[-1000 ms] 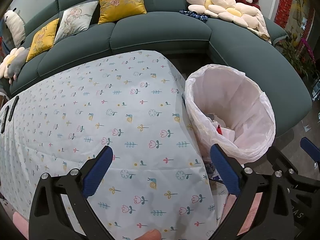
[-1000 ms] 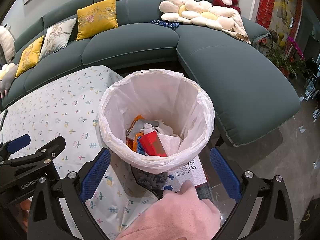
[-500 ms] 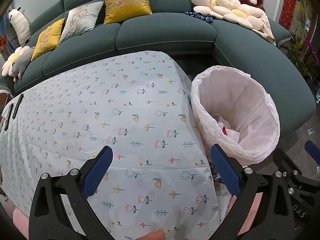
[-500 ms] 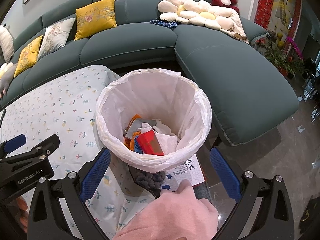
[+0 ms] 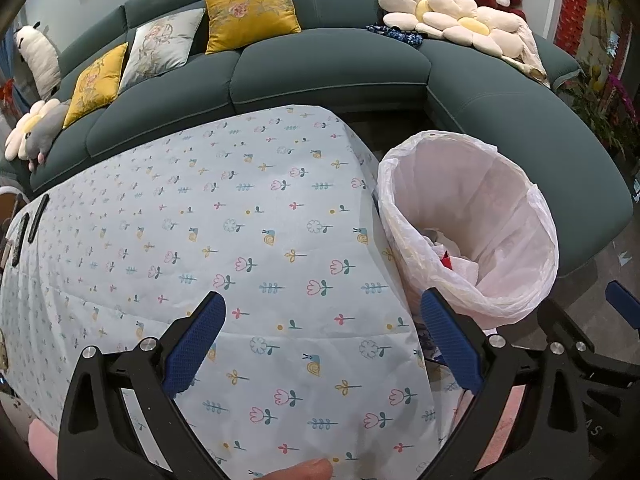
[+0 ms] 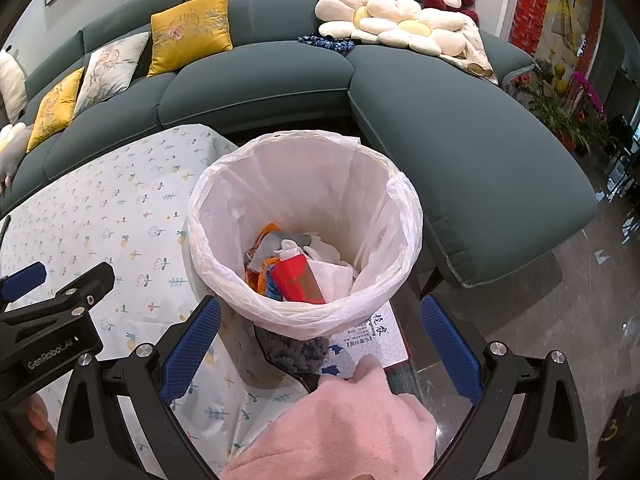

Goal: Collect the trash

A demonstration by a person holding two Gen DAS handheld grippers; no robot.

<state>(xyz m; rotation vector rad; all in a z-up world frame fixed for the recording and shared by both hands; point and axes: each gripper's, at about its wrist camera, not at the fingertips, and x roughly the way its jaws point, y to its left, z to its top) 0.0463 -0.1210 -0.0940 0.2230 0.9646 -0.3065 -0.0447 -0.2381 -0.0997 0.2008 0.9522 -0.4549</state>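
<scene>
A bin lined with a white plastic bag [image 6: 304,184] stands beside the table; it also shows in the left wrist view [image 5: 472,208]. Inside lie trash pieces: a red packet [image 6: 298,280], white tissue [image 6: 332,272] and orange wrappers [image 6: 264,248]. My right gripper [image 6: 320,344] is open and empty, hovering just before the bin's near rim. My left gripper [image 5: 320,340] is open and empty above the floral tablecloth [image 5: 240,240], left of the bin.
A green sofa [image 6: 280,80] with yellow cushions [image 6: 192,36] and flower pillows [image 6: 392,24] curves behind. A printed white box [image 6: 368,340] lies under the bin. Dark remotes [image 5: 28,224] lie at the table's left edge. Plants [image 6: 568,100] stand at right.
The left gripper has drawn back a little, so the table and bin shifted right in its view. The right gripper barely moved. Both stay open.
</scene>
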